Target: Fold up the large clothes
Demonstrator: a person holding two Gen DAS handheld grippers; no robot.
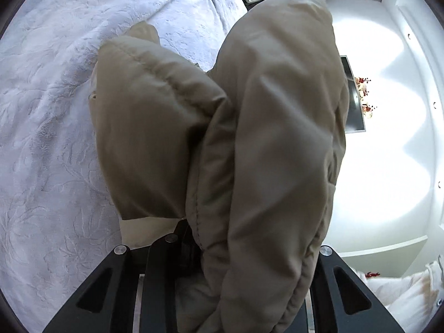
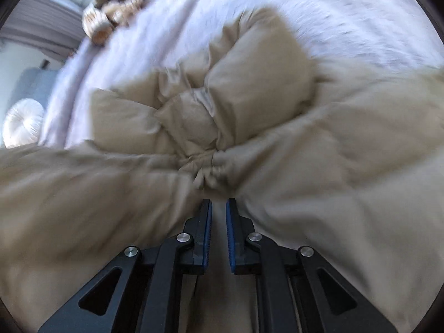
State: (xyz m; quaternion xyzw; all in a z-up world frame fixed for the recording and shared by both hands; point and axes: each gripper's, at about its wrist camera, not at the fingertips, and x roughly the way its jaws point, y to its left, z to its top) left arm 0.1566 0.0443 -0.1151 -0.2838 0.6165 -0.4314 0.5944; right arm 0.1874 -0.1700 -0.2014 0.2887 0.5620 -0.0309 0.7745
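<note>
A large beige puffer jacket (image 2: 249, 105) lies bunched on a white bedspread (image 2: 347, 14). In the left wrist view my left gripper (image 1: 194, 238) is shut on a thick fold of the jacket (image 1: 263, 138), which is lifted above the bedspread (image 1: 50, 111) and drapes over the fingers, hiding the tips. In the right wrist view my right gripper (image 2: 218, 205) hangs just above the jacket near a gathered elastic cuff (image 2: 213, 166). Its blue pads (image 2: 207, 238) stand a small gap apart with nothing between them. This view is motion-blurred.
Patterned cushions (image 2: 111, 8) sit at the far bed edge and a round white pillow (image 2: 23, 122) at the left. In the left wrist view a dark wall screen (image 1: 353, 97), bright white wall and white pillows (image 1: 410, 291) lie to the right.
</note>
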